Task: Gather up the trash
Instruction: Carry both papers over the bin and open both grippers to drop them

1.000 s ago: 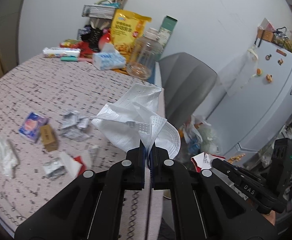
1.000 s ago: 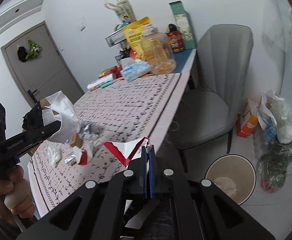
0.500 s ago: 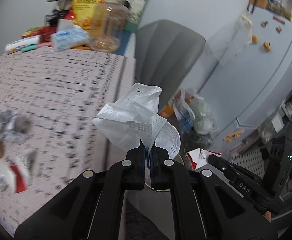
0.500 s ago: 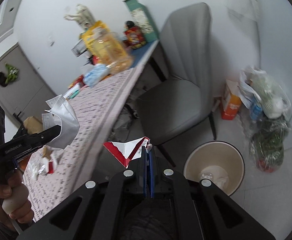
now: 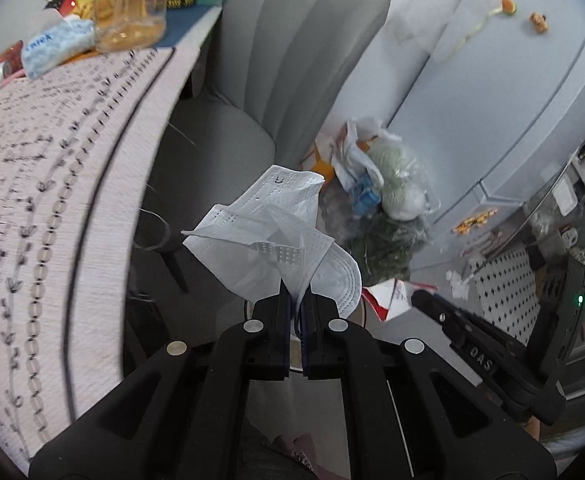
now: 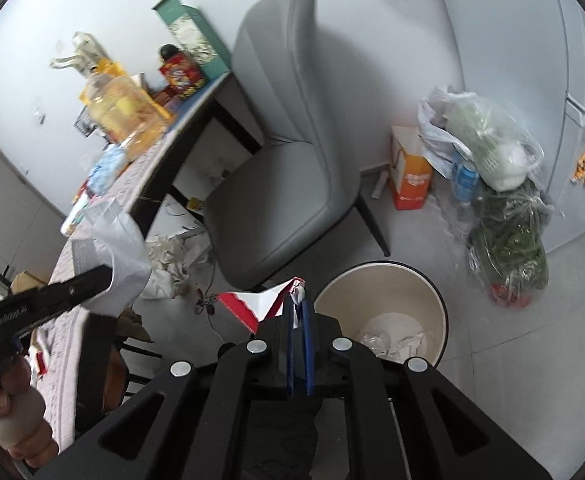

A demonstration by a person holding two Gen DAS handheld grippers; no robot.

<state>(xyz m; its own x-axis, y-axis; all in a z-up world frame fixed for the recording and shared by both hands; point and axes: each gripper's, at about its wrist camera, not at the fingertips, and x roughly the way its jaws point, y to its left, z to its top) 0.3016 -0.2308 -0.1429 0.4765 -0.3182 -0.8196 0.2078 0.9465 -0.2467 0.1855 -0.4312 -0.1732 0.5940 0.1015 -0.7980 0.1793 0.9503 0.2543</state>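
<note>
Both hand-held grippers have swung away from the worktop (image 5: 52, 184) toward the floor. Left hand-held gripper (image 5: 296, 300) is clamped on a crumpled white face mask (image 5: 272, 244); right hand-held gripper (image 6: 298, 308) pinches a red-and-white wrapper (image 6: 252, 304) beside the bin (image 6: 380, 300) (already holding some paper). This looks like the carry-and-drop step: next, centre each over the bin's mouth and release.

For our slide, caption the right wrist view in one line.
Right hand-held gripper carries a red-and-white wrapper toward the beige bin.
</note>
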